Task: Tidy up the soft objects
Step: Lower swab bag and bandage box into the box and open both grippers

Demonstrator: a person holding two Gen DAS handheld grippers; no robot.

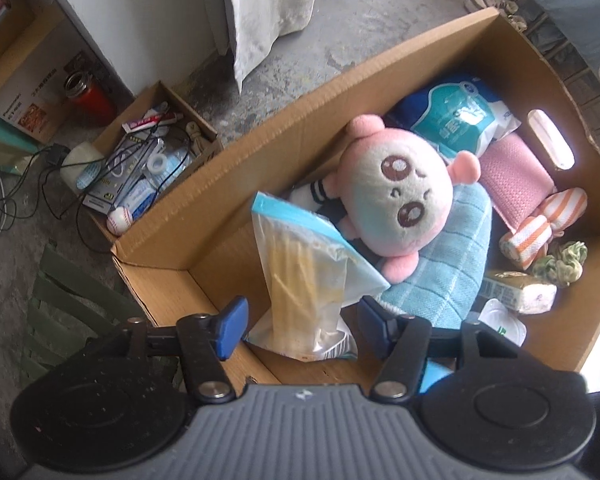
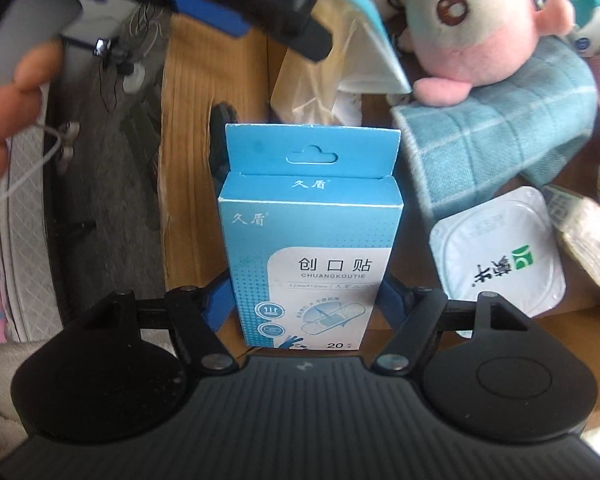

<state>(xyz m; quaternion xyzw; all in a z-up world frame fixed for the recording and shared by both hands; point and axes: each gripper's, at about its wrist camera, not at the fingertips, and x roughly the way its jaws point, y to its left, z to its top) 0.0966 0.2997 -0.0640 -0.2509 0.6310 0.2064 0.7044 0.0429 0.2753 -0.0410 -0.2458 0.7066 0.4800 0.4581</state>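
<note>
The right gripper (image 2: 306,304) has its fingers clamped low on the plaster box (image 2: 310,240), so it may tip out; the left gripper (image 1: 300,328) has its fingers apart around the plastic bag (image 1: 306,276), which may slide.

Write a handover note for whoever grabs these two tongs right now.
Right tongs: shut on the blue cardboard plaster box, held upright above the large brown cardboard box.
Left tongs: open, either side of the clear zip bag of yellow sticks; not gripping.
Already in the box: pink-and-white round plush doll on the light blue checked towel.
Left: place the plaster box, deal with the bag.
</note>
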